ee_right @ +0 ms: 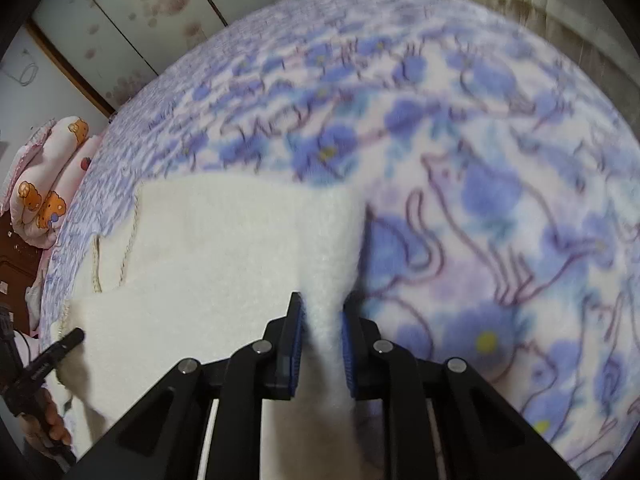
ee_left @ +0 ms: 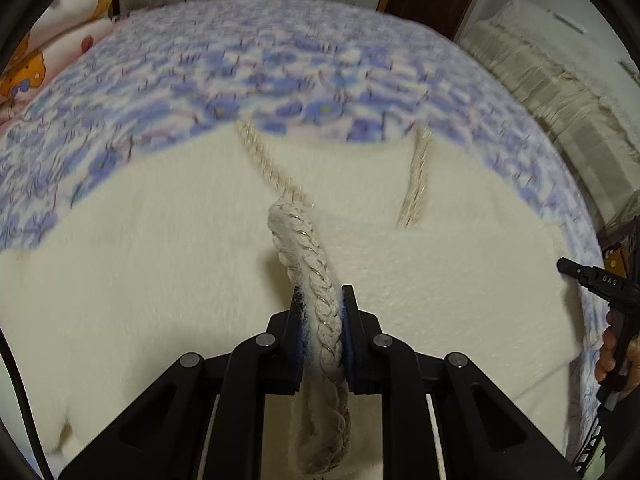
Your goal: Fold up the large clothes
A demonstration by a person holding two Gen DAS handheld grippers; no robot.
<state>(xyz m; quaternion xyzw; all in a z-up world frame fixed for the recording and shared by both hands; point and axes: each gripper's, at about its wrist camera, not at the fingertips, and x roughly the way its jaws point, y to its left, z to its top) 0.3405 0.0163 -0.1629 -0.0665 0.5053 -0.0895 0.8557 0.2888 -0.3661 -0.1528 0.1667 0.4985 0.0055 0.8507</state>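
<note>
A large fluffy white garment (ee_left: 160,280) with braided beige trim lies spread on a bed. My left gripper (ee_left: 322,304) is shut on the braided trim edge (ee_left: 312,248) and holds it a little above the cloth. My right gripper (ee_right: 323,312) is shut on the garment's plain white edge (ee_right: 332,292) at its right side. The garment also fills the lower left of the right wrist view (ee_right: 220,248). The right gripper shows at the right edge of the left wrist view (ee_left: 592,280); the left one shows at the lower left of the right wrist view (ee_right: 52,356).
The bed is covered by a blue and white floral blanket (ee_left: 280,64) with cat outlines (ee_right: 500,240). A pink cartoon pillow (ee_left: 60,40) lies at the far left corner. A beige covered piece of furniture (ee_left: 560,80) stands right of the bed. Wardrobe doors (ee_right: 140,12) stand behind.
</note>
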